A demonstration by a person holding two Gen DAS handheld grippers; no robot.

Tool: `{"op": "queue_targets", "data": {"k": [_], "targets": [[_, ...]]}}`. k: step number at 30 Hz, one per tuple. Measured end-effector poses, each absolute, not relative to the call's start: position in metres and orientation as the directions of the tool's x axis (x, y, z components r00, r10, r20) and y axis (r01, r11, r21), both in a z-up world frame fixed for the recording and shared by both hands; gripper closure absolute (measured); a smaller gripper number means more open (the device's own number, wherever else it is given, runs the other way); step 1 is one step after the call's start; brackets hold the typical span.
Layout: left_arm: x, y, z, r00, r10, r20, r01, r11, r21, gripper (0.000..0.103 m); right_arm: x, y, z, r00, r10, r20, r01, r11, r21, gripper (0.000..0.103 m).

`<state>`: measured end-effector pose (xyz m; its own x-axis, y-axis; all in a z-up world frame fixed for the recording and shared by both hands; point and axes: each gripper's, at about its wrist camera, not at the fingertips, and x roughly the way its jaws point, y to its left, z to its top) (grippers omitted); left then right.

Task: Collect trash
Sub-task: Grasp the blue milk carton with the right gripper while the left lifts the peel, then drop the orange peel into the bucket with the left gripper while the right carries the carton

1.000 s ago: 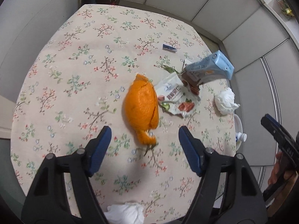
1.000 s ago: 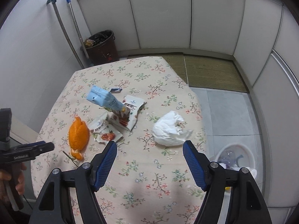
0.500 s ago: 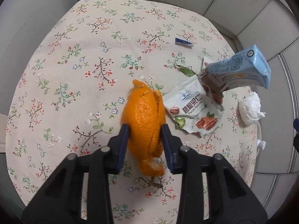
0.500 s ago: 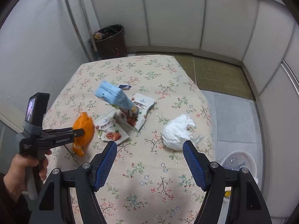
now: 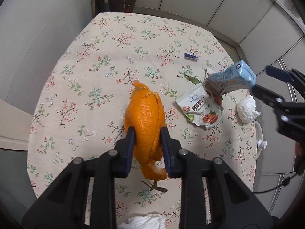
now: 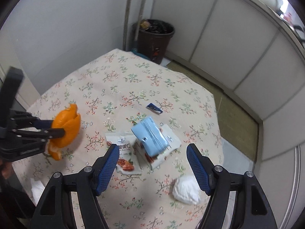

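Orange peel (image 5: 145,120) pinched between the blue pads of the left gripper (image 5: 146,139), apparently lifted just clear of the floral tablecloth (image 5: 106,61), near the left half of the table. Grip taken low on a thin, split, curled shell; tail of peel hanging loose below the pads. Likely to buckle or tear along the open seam under a harder squeeze, or to slide out during a quick swing toward the dark bin (image 6: 155,38) standing on the floor beyond the far table edge. Possible too: dangling tail snagging the small twig (image 5: 158,188) lying on the cloth just beneath.

Further right, nut snack packet (image 5: 200,107) flat on the cloth, with the light blue carton (image 6: 150,135) leaning tilted across a second wrapper; right gripper (image 6: 152,167) spread wide and holding nothing, poised above that pile. Risk there of knocking the carton over or dragging the wrappers along with it. Crumpled white tissue (image 6: 185,189) near the right edge, easily nudged off onto the floor. Small blue scrap (image 6: 154,108) farther back, flat and hard to pinch.
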<state>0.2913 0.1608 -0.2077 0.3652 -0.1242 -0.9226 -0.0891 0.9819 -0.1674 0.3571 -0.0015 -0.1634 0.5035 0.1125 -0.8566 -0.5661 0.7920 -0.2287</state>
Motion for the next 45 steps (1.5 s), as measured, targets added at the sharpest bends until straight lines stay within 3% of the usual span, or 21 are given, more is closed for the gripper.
{"op": "queue_targets", "data": {"k": [3, 10, 12, 13, 25, 35, 45], "targets": [[0.287, 0.162, -0.203, 0.378, -0.121, -0.918, -0.082, 0.983, -0.163, 0.074, 0.364, 0.018, -0.18, 0.497, 0.044, -0.867, -0.598, 0.741, -0.305, 0.033], [0.284, 0.157, -0.198, 0.386, -0.114, -0.915, -0.076, 0.985, -0.155, 0.074, 0.365, 0.031, -0.197, 0.522, -0.021, -0.853, -0.619, 0.679, -0.396, 0.062], [0.283, 0.156, -0.197, 0.39, -0.116, -0.913, -0.079, 0.984, -0.158, 0.075, 0.363, 0.031, -0.196, 0.537, -0.019, -0.844, -0.619, 0.671, -0.409, 0.065], [0.283, 0.155, -0.195, 0.395, -0.114, -0.912, -0.077, 0.985, -0.157, 0.075, 0.361, 0.031, -0.195, 0.543, -0.02, -0.84, -0.621, 0.664, -0.417, 0.072], [0.265, 0.122, -0.161, 0.491, -0.126, -0.862, 0.004, 0.99, -0.142, 0.075, 0.319, -0.013, -0.143, 0.585, 0.031, -0.81, -0.53, 0.771, -0.353, 0.072], [0.239, 0.066, -0.126, 0.549, -0.215, -0.808, 0.144, 0.976, -0.162, 0.075, 0.255, -0.124, -0.092, 0.644, 0.029, -0.764, -0.337, 0.908, -0.25, 0.072], [0.227, -0.043, -0.117, 0.517, -0.349, -0.782, 0.345, 0.921, -0.184, 0.075, 0.215, -0.258, -0.106, 0.641, -0.022, -0.767, -0.104, 0.988, -0.115, 0.072]]}}
